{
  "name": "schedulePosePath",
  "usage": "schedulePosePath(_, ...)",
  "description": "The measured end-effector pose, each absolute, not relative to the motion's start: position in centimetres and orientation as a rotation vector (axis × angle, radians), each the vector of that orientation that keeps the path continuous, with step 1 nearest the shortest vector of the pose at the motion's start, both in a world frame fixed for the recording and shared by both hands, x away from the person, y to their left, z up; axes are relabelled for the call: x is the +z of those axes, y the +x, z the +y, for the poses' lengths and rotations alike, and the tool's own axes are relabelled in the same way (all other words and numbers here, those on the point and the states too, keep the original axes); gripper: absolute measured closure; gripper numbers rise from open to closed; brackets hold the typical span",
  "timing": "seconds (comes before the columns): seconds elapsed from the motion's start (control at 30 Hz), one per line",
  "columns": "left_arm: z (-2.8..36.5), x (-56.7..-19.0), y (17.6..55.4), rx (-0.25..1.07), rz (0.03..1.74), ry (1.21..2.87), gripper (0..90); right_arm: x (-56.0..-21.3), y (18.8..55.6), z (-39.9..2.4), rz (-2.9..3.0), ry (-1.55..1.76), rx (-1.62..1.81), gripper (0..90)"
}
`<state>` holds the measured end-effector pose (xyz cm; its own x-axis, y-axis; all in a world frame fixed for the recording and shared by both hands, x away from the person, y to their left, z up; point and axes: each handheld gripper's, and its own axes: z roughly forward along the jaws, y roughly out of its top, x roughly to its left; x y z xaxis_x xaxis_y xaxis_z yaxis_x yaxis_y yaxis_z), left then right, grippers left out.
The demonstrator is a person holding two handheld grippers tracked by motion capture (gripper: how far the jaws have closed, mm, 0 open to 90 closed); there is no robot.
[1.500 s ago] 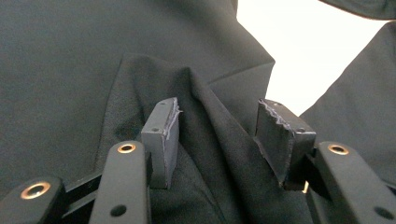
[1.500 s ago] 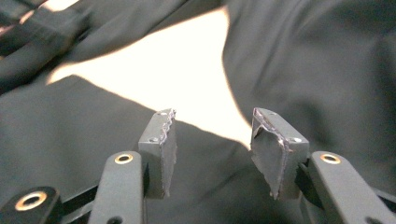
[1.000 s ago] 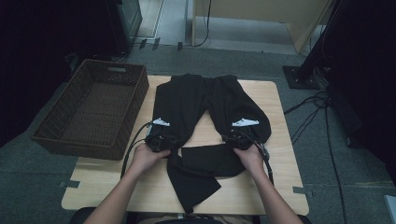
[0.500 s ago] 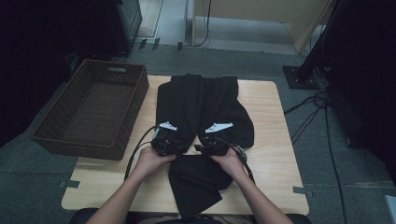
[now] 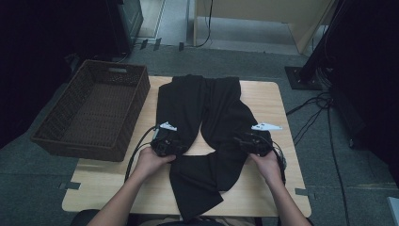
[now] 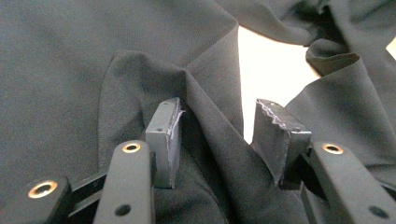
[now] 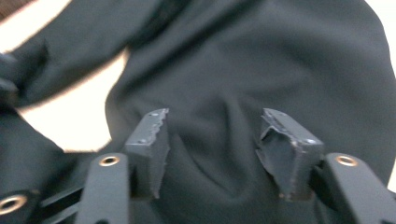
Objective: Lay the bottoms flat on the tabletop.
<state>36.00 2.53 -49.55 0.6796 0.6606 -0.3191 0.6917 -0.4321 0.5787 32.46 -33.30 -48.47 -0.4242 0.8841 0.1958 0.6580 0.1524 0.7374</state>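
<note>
Black trousers lie spread on the wooden table, their near end bunched toward the front edge. My left gripper rests on the left leg. In the left gripper view its jaws stand apart; a raised fold of black cloth runs between them, brushing one pad without being pinched. My right gripper sits over the right leg. Its jaws have just been opening and hover above the cloth with nothing between them.
A dark woven basket stands at the table's left side. Black cables trail over the floor to the right of the table. Bare wood shows between the two legs and along the right and front edges.
My right gripper swung in toward the middle, then back out to the right, and its jaws have widened. The right trouser leg shifted with it. The left hand stayed put.
</note>
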Motion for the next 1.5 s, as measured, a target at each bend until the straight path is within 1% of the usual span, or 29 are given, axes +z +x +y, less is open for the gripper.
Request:
schedulePosePath(0.03, 2.6, -49.5, 36.0, -0.058, 1.035, 2.187, 52.1, -48.8, 32.1, -33.6, 2.15, 1.502, 1.125, 38.9)
schedulePosePath(0.13, 3.0, -49.4, 36.1, -0.055, 1.043, 2.186, 51.9, -49.4, 31.3, -34.2, 2.148, 1.535, 1.136, 39.3)
schedulePosePath(0.17, 3.2, -49.4, 36.2, -0.054, 1.051, 2.184, 51.9, -49.6, 31.1, -34.3, 2.166, 1.536, 1.116, 41.8)
schedulePosePath(0.2, 3.4, -49.4, 36.3, -0.054, 1.06, 2.178, 52.0, -49.8, 30.9, -34.2, 2.188, 1.536, 1.09, 48.1)
schedulePosePath(0.23, 3.5, -49.4, 36.4, -0.059, 1.067, 2.178, 52.1, -49.9, 30.9, -34.2, 2.205, 1.529, 1.079, 59.1)
schedulePosePath(0.27, 3.6, -49.4, 36.4, -0.058, 1.07, 2.177, 52.2, -50.0, 30.7, -34.2, 2.235, 1.536, 1.055, 68.2)
schedulePosePath(0.3, 3.6, -49.4, 36.4, -0.055, 1.07, 2.177, 52.2, -49.9, 30.7, -34.2, 2.248, 1.54, 1.056, 75.4)
schedulePosePath(0.33, 3.7, -49.3, 36.4, -0.051, 1.068, 2.179, 52.2, -49.5, 30.6, -34.3, 2.254, 1.553, 1.101, 79.9)
schedulePosePath(0.4, 3.6, -49.4, 36.4, -0.051, 1.072, 2.177, 52.3, -47.9, 30.5, -34.5, 2.228, 1.54, 1.234, 83.4)
schedulePosePath(0.47, 3.6, -49.5, 36.4, -0.045, 1.074, 2.181, 52.5, -45.8, 30.4, -34.7, 2.178, 1.484, 1.267, 83.5)
schedulePosePath(0.53, 3.6, -49.5, 36.4, -0.043, 1.075, 2.181, 52.6, -44.6, 30.6, -35.4, 2.141, 1.459, 1.262, 82.6)
schedulePosePath(0.6, 3.7, -49.5, 36.4, -0.038, 1.077, 2.185, 52.7, -43.9, 31.0, -36.3, 2.111, 1.458, 1.237, 79.7)
schedulePosePath(0.67, 3.6, -49.5, 36.4, -0.036, 1.082, 2.181, 52.6, -44.0, 31.6, -37.4, 2.069, 1.48, 1.123, 71.7)
schedulePosePath(0.73, 3.6, -49.5, 36.4, -0.036, 1.082, 2.184, 52.6, -44.6, 32.4, -38.4, 2.041, 1.533, 0.96, 59.0)
schedulePosePath(0.77, 3.6, -49.5, 36.4, -0.033, 1.08, 2.189, 52.6, -44.7, 32.5, -38.6, 2.002, 1.545, 0.945, 57.5)
schedulePosePath(0.8, 3.5, -49.5, 36.4, -0.032, 1.078, 2.189, 52.6, -44.4, 32.3, -38.6, 1.973, 1.541, 1.0, 55.7)
schedulePosePath(0.9, 3.4, -49.5, 36.4, -0.035, 1.079, 2.186, 52.4, -43.6, 31.7, -36.6, 1.985, 1.452, 1.118, 59.1)
schedulePosePath(0.93, 3.3, -49.5, 36.4, -0.034, 1.079, 2.185, 52.4, -43.6, 31.7, -35.7, 2.026, 1.433, 1.141, 58.6)
schedulePosePath(1.07, 3.4, -49.5, 36.3, -0.035, 1.063, 2.197, 52.1, -46.2, 32.5, -32.9, 2.15, 1.43, 1.19, 51.5)
schedulePosePath(1.17, 3.5, -49.5, 36.3, -0.04, 1.064, 2.194, 52.1, -48.7, 33.4, -31.9, 2.233, 1.451, 1.09, 48.1)
schedulePosePath(1.23, 3.4, -49.5, 36.3, -0.04, 1.064, 2.192, 52.0, -49.9, 33.8, -31.5, 2.268, 1.444, 1.008, 48.2)
schedulePosePath(1.27, 3.4, -49.5, 36.3, -0.039, 1.062, 2.195, 52.0, -50.2, 33.9, -31.3, 2.279, 1.443, 0.983, 50.5)
schedulePosePath(1.3, 3.4, -49.5, 36.3, -0.04, 1.062, 2.194, 52.0, -50.6, 34.2, -31.1, 2.294, 1.428, 0.936, 56.9)
schedulePosePath(1.33, 3.4, -49.5, 36.3, -0.04, 1.063, 2.193, 52.0, -50.6, 34.3, -31.0, 2.292, 1.395, 0.91, 69.9)
schedulePosePath(1.37, 3.4, -49.6, 36.3, -0.04, 1.063, 2.194, 52.0, -50.4, 34.5, -30.7, 2.302, 1.38, 0.885, 80.8)
schedulePosePath(1.4, 3.4, -49.5, 36.3, -0.04, 1.066, 2.193, 52.0, -50.0, 34.9, -30.4, 2.323, 1.385, 0.86, 87.1)
schedulePosePath(1.5, 3.4, -49.6, 36.3, -0.041, 1.065, 2.193, 52.0, -47.5, 35.9, -29.2, 2.319, 1.346, 0.937, 87.8)
